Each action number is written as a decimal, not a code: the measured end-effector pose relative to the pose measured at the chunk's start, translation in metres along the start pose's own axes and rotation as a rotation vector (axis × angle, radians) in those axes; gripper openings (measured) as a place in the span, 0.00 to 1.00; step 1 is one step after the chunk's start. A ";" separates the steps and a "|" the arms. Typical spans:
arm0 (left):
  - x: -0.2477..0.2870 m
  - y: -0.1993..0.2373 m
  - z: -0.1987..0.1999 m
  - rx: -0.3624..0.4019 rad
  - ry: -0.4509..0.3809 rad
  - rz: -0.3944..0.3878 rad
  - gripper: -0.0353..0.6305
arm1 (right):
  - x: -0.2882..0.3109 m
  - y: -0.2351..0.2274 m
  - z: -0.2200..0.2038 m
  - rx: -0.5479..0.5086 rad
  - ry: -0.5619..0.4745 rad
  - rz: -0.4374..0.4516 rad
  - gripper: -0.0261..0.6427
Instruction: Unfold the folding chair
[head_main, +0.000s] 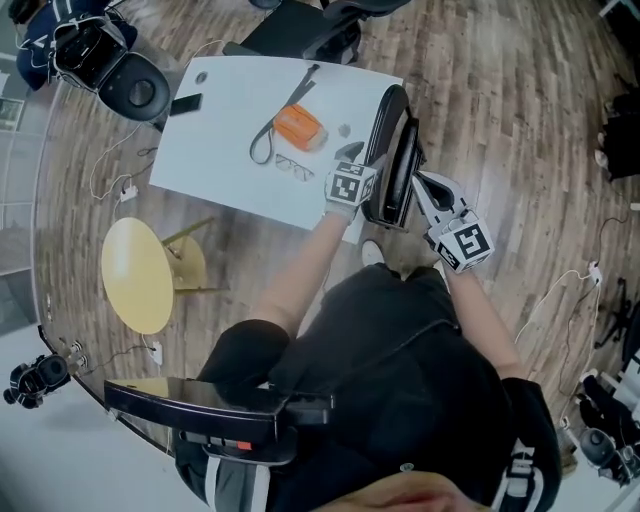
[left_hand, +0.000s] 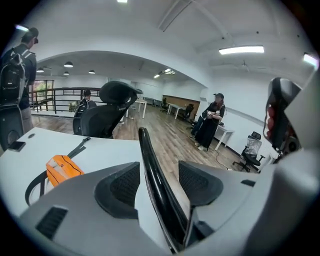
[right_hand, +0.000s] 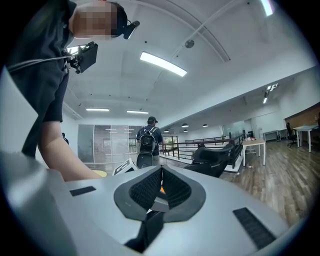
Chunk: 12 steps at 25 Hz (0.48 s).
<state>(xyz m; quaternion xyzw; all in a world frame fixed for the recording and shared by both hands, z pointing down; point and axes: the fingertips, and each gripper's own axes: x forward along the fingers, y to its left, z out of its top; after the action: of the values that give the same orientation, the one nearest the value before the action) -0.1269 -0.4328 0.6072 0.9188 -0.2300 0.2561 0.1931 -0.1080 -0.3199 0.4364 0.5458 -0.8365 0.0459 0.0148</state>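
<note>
Folding chair (head_main: 395, 150) was found folded flat, leaned on the white table (head_main: 225, 160). Left gripper (left_hand: 160, 182) was held spread wide. The chair's black edge (left_hand: 150, 160) was placed between its pads, with neither pad pressed on it. Right gripper (right_hand: 161, 187) was closed on nothing, with the chair just left of its fingers. The edge should be seated deeper between the left pads and clamped before any pull. Slip was judged likely on the glossy rim.
</note>
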 end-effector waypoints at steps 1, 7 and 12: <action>0.006 0.001 -0.003 -0.008 0.020 -0.004 0.39 | -0.002 -0.001 -0.001 0.003 0.003 -0.004 0.04; 0.030 0.008 -0.014 -0.049 0.116 0.003 0.39 | -0.016 -0.012 -0.006 0.025 0.020 -0.038 0.04; 0.036 0.011 -0.018 -0.079 0.164 0.048 0.32 | -0.027 -0.019 -0.012 0.038 0.034 -0.067 0.04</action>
<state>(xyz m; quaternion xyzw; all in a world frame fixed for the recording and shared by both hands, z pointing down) -0.1121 -0.4456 0.6440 0.8808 -0.2452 0.3257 0.2410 -0.0799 -0.3013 0.4473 0.5728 -0.8164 0.0705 0.0200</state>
